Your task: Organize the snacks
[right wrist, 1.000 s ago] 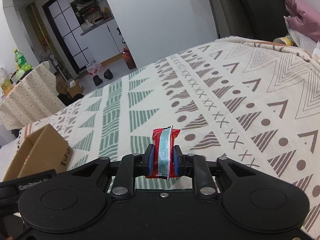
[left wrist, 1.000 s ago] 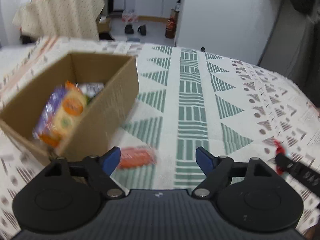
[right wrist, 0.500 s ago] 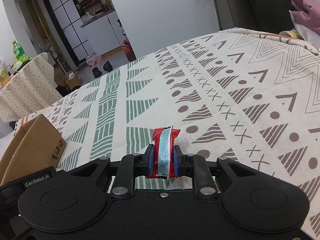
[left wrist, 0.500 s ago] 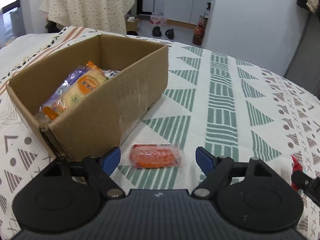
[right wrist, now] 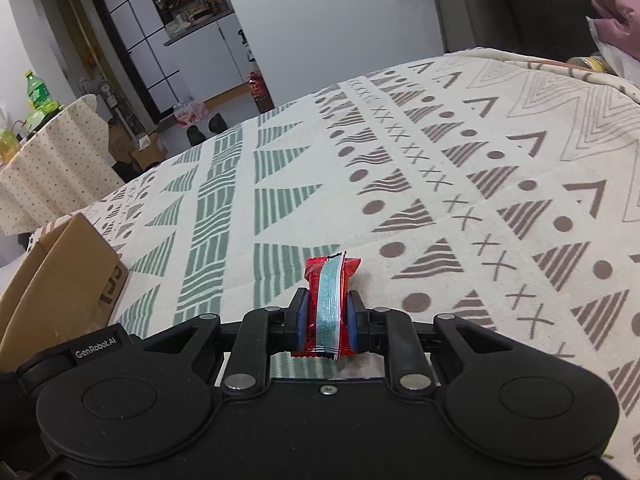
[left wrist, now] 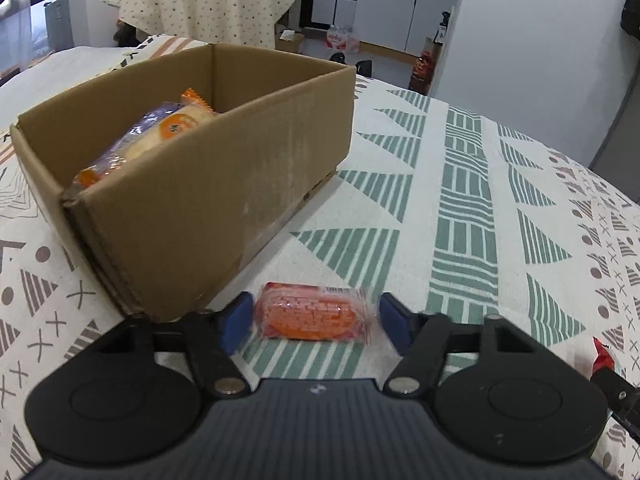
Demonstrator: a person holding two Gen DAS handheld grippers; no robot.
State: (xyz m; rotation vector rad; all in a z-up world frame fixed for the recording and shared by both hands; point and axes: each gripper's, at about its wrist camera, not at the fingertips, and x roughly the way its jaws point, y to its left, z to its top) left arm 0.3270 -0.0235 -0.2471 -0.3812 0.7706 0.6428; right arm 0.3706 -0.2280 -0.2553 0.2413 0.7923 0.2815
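**Orange snack lined up between the left tongs**

On the patterned tablecloth (left wrist: 464,208), the orange snack packet (left wrist: 314,317) lies beside the cardboard box (left wrist: 224,184), long axis crosswise, bracketed by the left gripper (left wrist: 316,320), whose tongs stand apart, seemingly not touching. The right gripper (right wrist: 325,320) clamps a red snack packet (right wrist: 330,300) upright.

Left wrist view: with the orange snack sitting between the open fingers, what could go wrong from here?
1. The orange snack lies lengthwise across the left hand-held gripper; closing might crumple its wrapper ends rather than grip it.
2. The cardboard box sits close by, so the left finger could bump it.
3. The right hand-held gripper pinches the red snack by its lower part; it might slip.
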